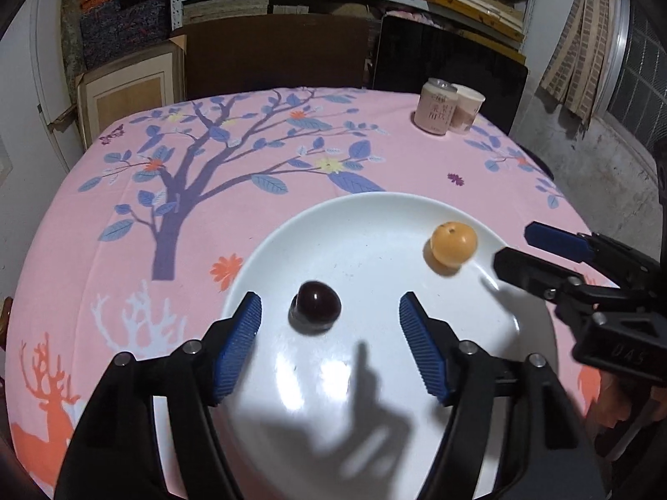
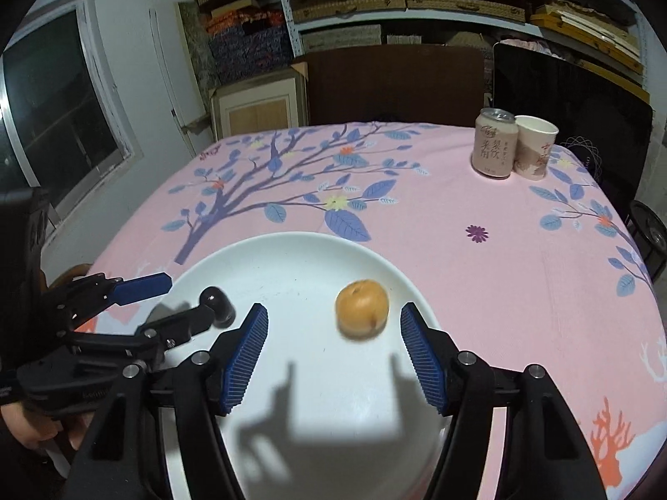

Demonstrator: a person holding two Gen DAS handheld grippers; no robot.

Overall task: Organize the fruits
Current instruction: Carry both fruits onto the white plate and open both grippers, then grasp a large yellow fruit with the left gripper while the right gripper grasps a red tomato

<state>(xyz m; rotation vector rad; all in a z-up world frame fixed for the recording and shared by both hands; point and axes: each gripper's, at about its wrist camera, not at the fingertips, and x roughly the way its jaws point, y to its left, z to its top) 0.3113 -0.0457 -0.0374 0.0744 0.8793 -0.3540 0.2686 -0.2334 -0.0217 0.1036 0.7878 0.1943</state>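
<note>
Both fruits sit on the white plate (image 1: pixel 375 216): dark plum (image 1: pixel 315 308) before the spread left gripper (image 1: pixel 330 321), orange fruit (image 2: pixel 362 307) before the spread right gripper (image 2: pixel 334 333). Little seems left.

A pink drink can (image 2: pixel 495 143) and a paper cup (image 2: pixel 534 152) stand touching on the tree-printed pink tablecloth (image 2: pixel 479 275), far ahead and right of the claw.

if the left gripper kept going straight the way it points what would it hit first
Most likely the dark fruit, which lies on the white plate just ahead of the open left gripper, roughly between the fingertips. Depth is unclear, so it may meet the plate surface beside it.
</note>
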